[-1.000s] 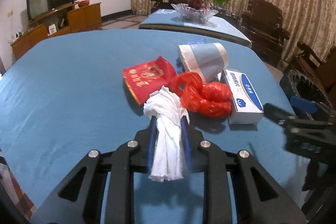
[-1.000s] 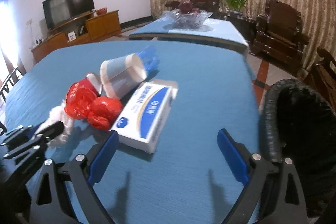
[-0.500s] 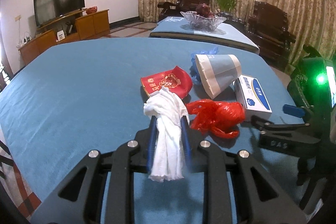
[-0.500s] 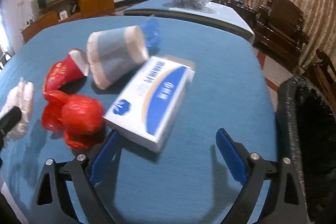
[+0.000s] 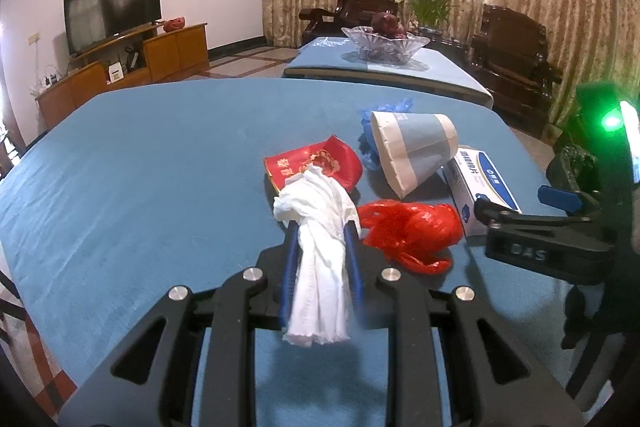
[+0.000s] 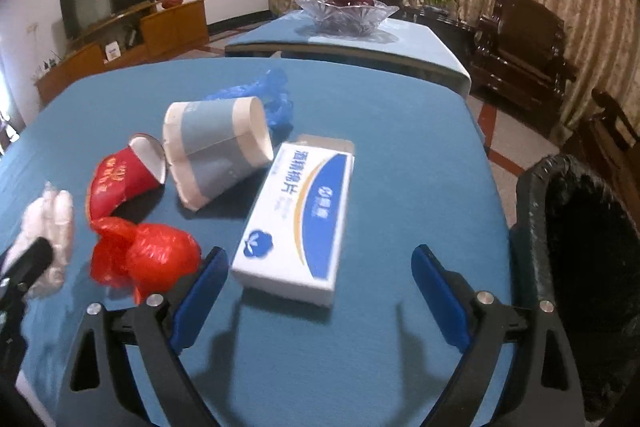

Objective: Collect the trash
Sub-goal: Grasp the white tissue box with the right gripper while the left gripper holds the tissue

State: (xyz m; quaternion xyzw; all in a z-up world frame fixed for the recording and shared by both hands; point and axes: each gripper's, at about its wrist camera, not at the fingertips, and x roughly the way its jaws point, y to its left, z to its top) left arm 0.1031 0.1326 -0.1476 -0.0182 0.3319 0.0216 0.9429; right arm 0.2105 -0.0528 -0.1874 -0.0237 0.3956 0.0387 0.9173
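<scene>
The round table under a blue cloth [image 5: 120,163] lies below both claws. A black-lined waste bin [image 6: 580,247] stands off its edge, just right of the right gripper [image 6: 320,283], whose blue pads are spread wide and empty. Straight ahead of it lies a white-and-blue cardboard tissue box [image 6: 300,215]; beyond, a tipped pale-blue paper cup [image 6: 216,151]. The left gripper [image 5: 320,231] pinches a crumpled white tissue [image 5: 320,247], above the cloth; a crumpled red plastic bag [image 5: 412,231] sits just right of it.
</scene>
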